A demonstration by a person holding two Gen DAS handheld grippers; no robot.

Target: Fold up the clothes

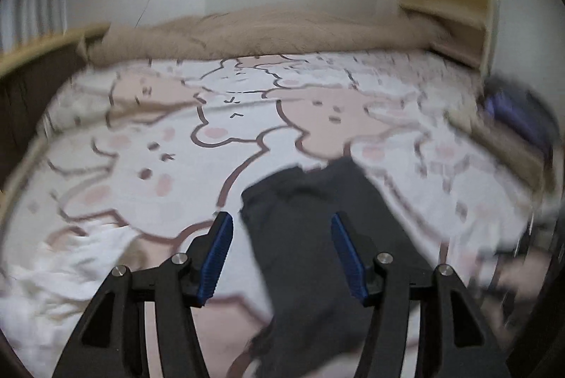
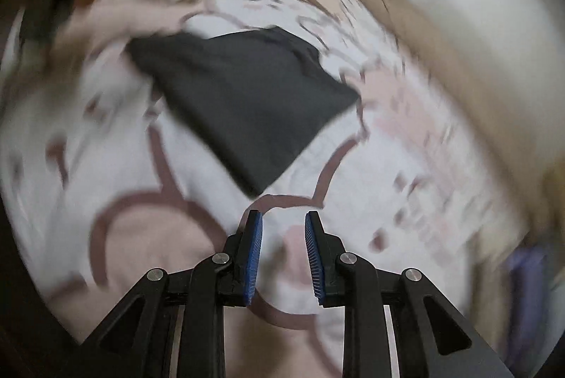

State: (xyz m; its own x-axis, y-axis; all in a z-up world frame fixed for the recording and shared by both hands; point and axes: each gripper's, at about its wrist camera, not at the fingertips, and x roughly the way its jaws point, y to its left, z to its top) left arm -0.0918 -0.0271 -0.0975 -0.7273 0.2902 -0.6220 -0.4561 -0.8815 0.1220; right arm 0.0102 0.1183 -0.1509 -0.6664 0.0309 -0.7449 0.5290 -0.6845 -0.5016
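Observation:
A dark grey folded garment [image 1: 310, 237] lies on the bed sheet printed with cartoon bears [image 1: 148, 166]. In the left wrist view it stretches from between my fingers toward the middle of the bed. My left gripper [image 1: 280, 222] is open above it, holding nothing. In the right wrist view the same garment [image 2: 247, 102] lies flat ahead as a rough rectangle. My right gripper [image 2: 282, 219] is open and empty, just short of the garment's near corner. Both views are blurred by motion.
A beige blanket [image 1: 268, 32] is bunched along the far side of the bed. A white garment [image 1: 53, 272] lies at the lower left. A wooden bed frame [image 1: 35, 49] runs at the left, a wooden shelf [image 1: 448, 7] at the far right. A purple-dark object [image 1: 519, 109] sits at the right edge.

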